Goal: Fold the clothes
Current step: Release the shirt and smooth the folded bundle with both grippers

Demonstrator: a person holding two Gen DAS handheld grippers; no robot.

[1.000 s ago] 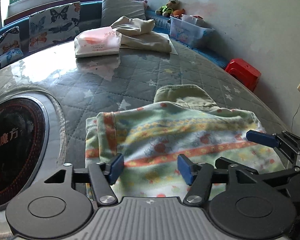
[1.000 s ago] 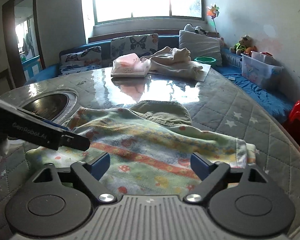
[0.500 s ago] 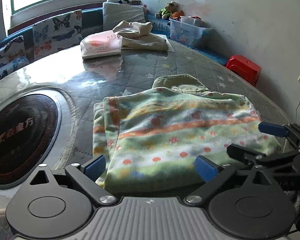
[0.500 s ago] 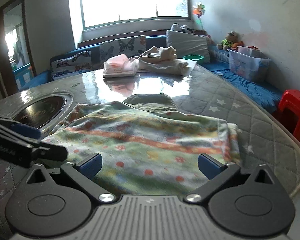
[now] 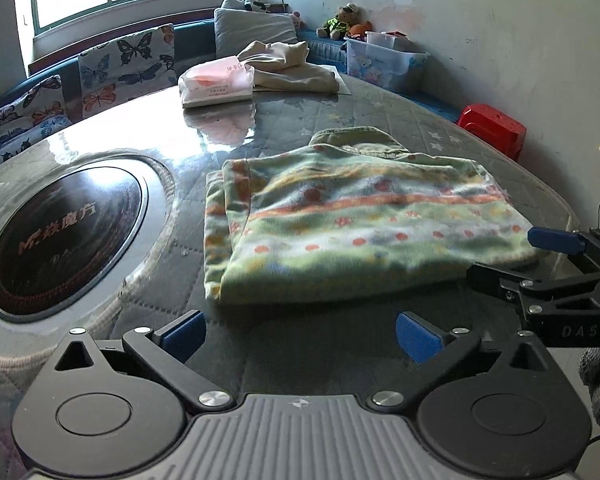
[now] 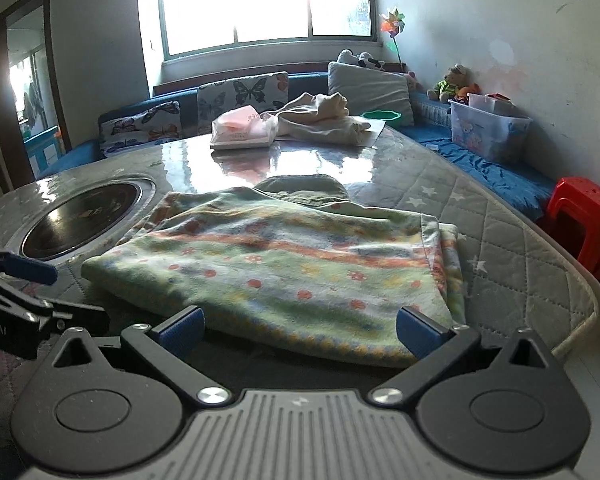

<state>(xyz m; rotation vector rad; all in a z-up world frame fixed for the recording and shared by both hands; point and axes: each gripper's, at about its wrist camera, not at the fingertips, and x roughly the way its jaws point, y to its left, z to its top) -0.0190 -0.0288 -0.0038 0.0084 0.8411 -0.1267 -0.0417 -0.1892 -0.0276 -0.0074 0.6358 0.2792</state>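
A green fleece garment with orange stripes and dots lies folded flat on the quilted round table, a plain green part sticking out at its far edge. It also shows in the right wrist view. My left gripper is open and empty, just short of the garment's near edge. My right gripper is open and empty at the garment's near edge; it also shows at the right of the left wrist view.
A black round hob is set into the table on the left. A pink-white package and a beige heap of clothes lie at the far side. A red stool and a plastic box stand by the wall.
Both grippers have opened wider and drawn back from the garment, which now lies flat and folded on the table.
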